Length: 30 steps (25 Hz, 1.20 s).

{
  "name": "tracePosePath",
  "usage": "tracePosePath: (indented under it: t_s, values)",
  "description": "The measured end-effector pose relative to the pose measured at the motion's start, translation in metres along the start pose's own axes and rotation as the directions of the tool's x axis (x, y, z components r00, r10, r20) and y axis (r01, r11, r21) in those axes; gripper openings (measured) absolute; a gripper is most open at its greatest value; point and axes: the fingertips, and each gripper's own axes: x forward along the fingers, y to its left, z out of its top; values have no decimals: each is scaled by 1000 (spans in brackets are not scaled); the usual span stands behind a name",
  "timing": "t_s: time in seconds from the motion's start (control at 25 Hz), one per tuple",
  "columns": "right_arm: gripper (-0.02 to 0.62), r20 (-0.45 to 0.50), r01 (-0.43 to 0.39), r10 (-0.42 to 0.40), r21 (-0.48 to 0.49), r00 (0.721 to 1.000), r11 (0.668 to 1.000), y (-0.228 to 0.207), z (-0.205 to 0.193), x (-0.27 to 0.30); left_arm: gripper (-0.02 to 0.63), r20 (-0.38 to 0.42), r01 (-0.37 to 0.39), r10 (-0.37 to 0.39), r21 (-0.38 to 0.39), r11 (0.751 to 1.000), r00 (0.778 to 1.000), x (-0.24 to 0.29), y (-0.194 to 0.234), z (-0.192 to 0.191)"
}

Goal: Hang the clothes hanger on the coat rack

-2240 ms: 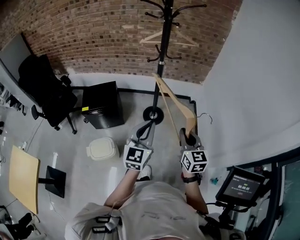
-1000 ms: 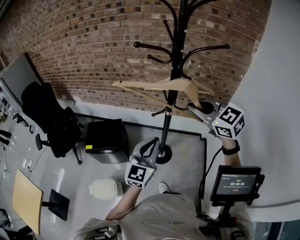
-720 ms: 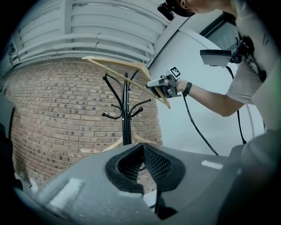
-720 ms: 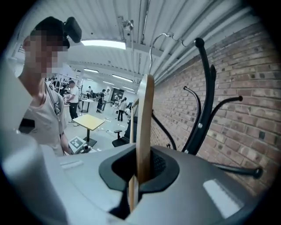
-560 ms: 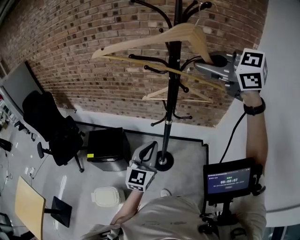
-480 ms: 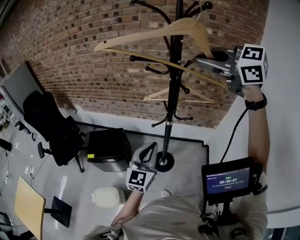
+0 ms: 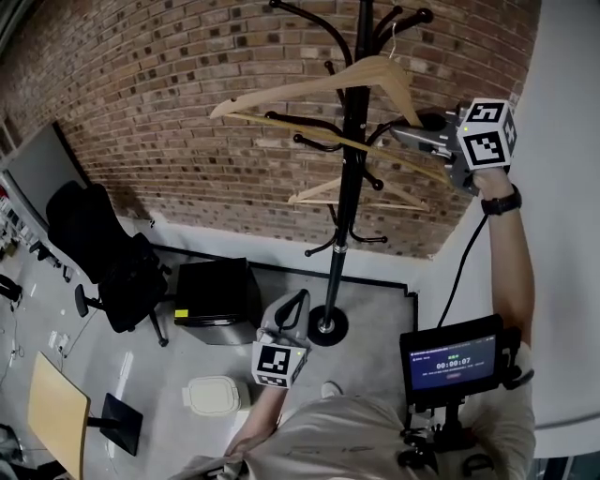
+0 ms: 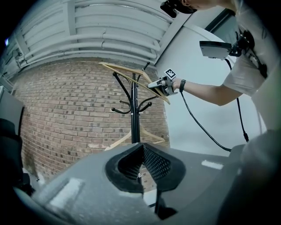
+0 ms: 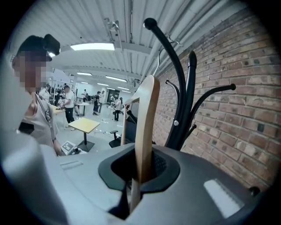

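Observation:
My right gripper [image 7: 424, 125] is raised beside the top of the black coat rack [image 7: 353, 169] and grips one end of a light wooden hanger [image 7: 314, 86]. Its jaws are opening, with the wood still between the pads [image 9: 142, 169]. The hanger slants across the pole, and its wire hook [image 7: 396, 28] rises close to an upper prong; I cannot tell whether it rests on it. A second wooden hanger [image 7: 356, 192] hangs lower on the rack. My left gripper [image 7: 292, 305] stays low in front of the rack base, shut and empty [image 8: 141, 147].
A brick wall stands behind the rack and a white wall [image 7: 562, 187] is on the right. On the floor are a black office chair [image 7: 98, 244], a black cabinet [image 7: 216, 291], a white bin [image 7: 214, 394] and a yellow table [image 7: 54, 403]. A small screen [image 7: 455, 356] is at the person's right side.
My right gripper carried the hanger from near the floor up to the rack's top, then shifted it slightly right toward the upper prongs. The left gripper has stayed low.

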Motion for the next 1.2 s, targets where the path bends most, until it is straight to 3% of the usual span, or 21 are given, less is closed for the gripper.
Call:
tracePosePath:
  t_s: [0.12,0.24,0.36,0.52,0.64,0.76,1.04,1.2]
  values:
    - [44,-32,129,-132,-71,991,989,-17,-10,2,0,-2,9,-9,-1,1000,1000,0,-4,-1]
    - [130,76,211,-207,-48,975,976,-31,-2,-8,0,-8,13,-13,-6,1000,1000,0,-4,-1]
    - [130,186,257,-249,-16,950,966,-39,5,-21,2,-15,12,-12,-14,1000,1000,1,1,-3]
    - [101,246,367,-349,-31,904,930,-23,-3,-41,0,-30,37,-38,-31,999,999,-7,-6,-5]
    - [87,267,441,-414,-48,870,896,18,-17,-53,0,-9,67,-68,-24,997,998,-23,-16,-1]
    - [6,307,484,-448,-48,840,874,68,-33,-56,0,2,95,-95,-19,995,995,-39,-20,3]
    - [6,277,545,-549,98,789,833,198,-102,-36,0,28,143,-142,-65,988,989,-79,-31,18]
    - [6,223,512,-557,231,800,827,273,-146,-21,0,18,147,-146,-97,984,989,-102,-49,12]
